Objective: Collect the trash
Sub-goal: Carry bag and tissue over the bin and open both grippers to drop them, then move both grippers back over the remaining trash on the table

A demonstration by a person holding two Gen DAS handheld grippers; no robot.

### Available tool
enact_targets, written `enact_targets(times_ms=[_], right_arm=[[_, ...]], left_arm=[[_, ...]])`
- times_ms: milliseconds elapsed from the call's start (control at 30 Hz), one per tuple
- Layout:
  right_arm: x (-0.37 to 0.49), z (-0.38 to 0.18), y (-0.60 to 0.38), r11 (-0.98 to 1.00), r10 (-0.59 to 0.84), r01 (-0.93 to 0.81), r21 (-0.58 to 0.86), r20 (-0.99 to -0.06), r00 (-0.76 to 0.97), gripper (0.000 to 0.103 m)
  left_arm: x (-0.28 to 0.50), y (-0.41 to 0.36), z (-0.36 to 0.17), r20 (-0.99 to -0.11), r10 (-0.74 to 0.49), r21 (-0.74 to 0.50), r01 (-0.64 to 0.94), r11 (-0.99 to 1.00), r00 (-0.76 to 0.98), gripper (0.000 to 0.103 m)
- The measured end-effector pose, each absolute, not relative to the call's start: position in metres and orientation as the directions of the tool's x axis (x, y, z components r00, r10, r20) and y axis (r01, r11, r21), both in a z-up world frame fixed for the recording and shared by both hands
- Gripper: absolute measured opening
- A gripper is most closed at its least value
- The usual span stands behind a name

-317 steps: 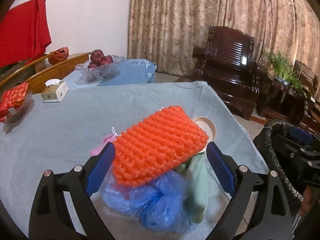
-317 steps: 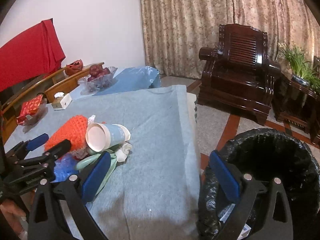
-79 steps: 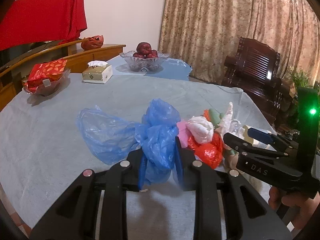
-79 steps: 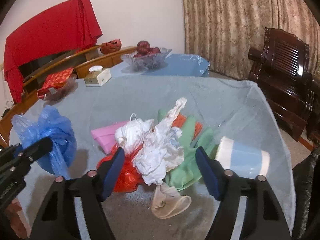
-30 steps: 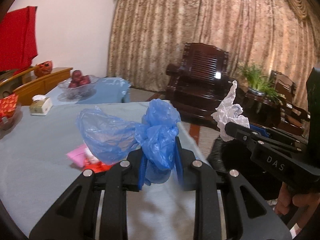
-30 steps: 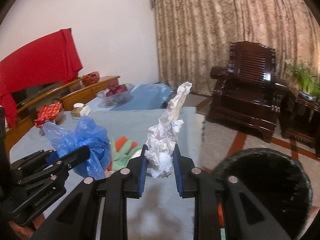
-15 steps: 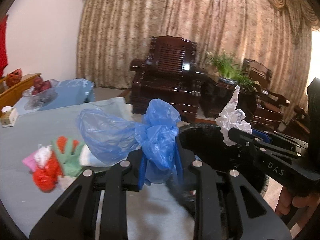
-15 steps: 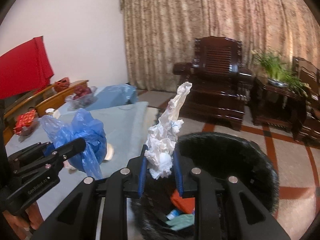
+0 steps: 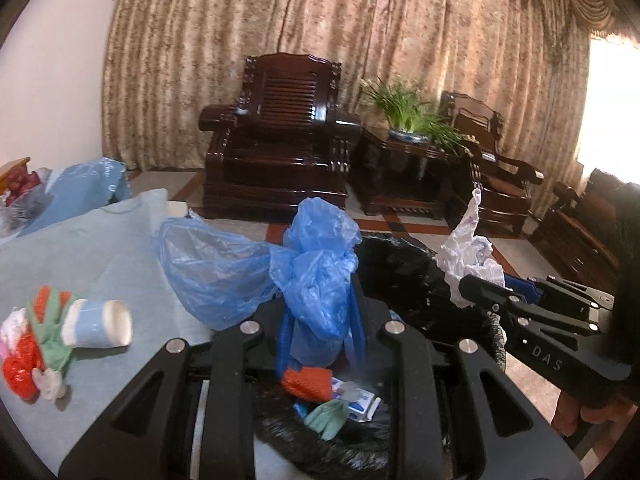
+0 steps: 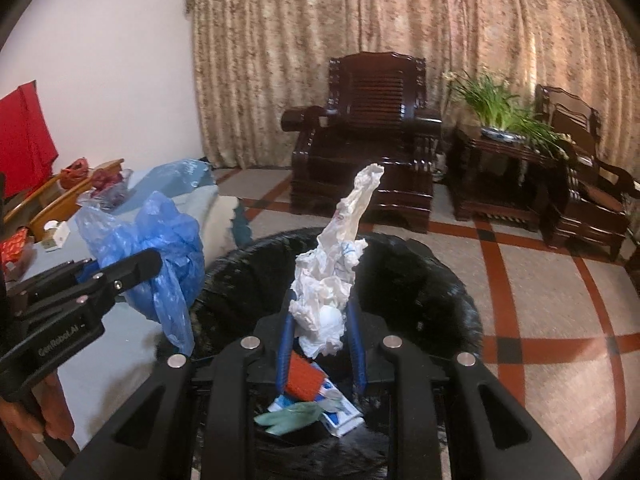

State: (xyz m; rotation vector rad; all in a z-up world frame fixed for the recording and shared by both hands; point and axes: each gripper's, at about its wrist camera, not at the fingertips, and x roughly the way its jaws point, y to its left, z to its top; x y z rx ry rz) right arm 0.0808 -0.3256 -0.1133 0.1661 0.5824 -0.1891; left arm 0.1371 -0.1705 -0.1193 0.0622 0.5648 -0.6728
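We have swung away from the desk (image 9: 100, 264): both loads now hang over the black bin (image 10: 420, 276). Left gripper (image 9: 320, 320) fingers pinch the blue bag (image 9: 316, 264), right gripper (image 10: 320, 340) fingers the white paper (image 10: 328, 280); release looks next.

Right gripper body (image 9: 536, 320): in your left wrist view you can read "DAS" in pale capitals on the flat black plastic side of the tool.
Left gripper body (image 10: 64, 304): in your right wrist view you can read "GenRobot.AI" in pale letters along the black plastic side.
White-and-blue printed packet (image 10: 340, 416) in the black-lined round trash bin (image 10: 452, 280): print is present, but too small for you to read.
Small white box (image 10: 60, 234) on the table: markings illegible.
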Motion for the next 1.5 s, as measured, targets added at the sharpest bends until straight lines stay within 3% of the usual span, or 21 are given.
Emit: enact_targets(times_ms=[267,333,400,500,600,633,667,733,1000,1500], right_arm=[[0.078,-0.127,-0.343,0.96,-0.162,0.264,0.093,-0.583,0.796,0.024],[0.078,-0.131,-0.346,0.959,-0.162,0.267,0.095,-0.59,0.791,0.027],[0.078,-0.135,-0.349,0.956,-0.171,0.279,0.093,-0.596,0.785,0.03],[0.076,-0.139,-0.353,0.949,-0.182,0.298,0.099,-0.6,0.779,0.042],[0.072,-0.141,-0.355,0.947,-0.193,0.307,0.095,-0.596,0.78,0.056],[0.072,-0.141,-0.355,0.947,-0.196,0.309,0.093,-0.595,0.779,0.066],[0.072,-0.14,-0.354,0.945,-0.204,0.314,0.088,-0.593,0.779,0.084],[0.069,-0.137,-0.351,0.938,-0.239,0.339,0.071,-0.575,0.782,0.096],[0.074,-0.125,-0.331,0.952,-0.194,0.291,0.093,-0.554,0.81,0.097],[0.123,-0.108,-0.214,0.99,0.043,0.032,0.134,-0.52,0.853,0.097]], left_arm=[[0.145,-0.198,-0.134,-0.53,-0.598,-0.132,0.638,0.759,0.601,0.025],[0.146,-0.204,-0.137,-0.534,-0.607,-0.139,0.646,0.75,0.589,0.029],[0.147,-0.204,-0.138,-0.53,-0.619,-0.152,0.653,0.742,0.58,0.044],[0.148,-0.202,-0.137,-0.524,-0.626,-0.157,0.657,0.737,0.577,0.061],[0.148,-0.197,-0.135,-0.526,-0.621,-0.165,0.646,0.745,0.581,0.068],[0.148,-0.193,-0.134,-0.526,-0.619,-0.167,0.643,0.748,0.583,0.069],[0.148,-0.188,-0.133,-0.525,-0.614,-0.165,0.637,0.753,0.59,0.073],[0.147,-0.178,-0.129,-0.52,-0.605,-0.16,0.627,0.763,0.603,0.077],[0.142,-0.114,-0.114,-0.489,-0.514,-0.103,0.539,0.836,0.705,0.09],[0.135,0.035,-0.103,-0.49,-0.254,-0.074,0.25,0.965,0.834,0.091]])
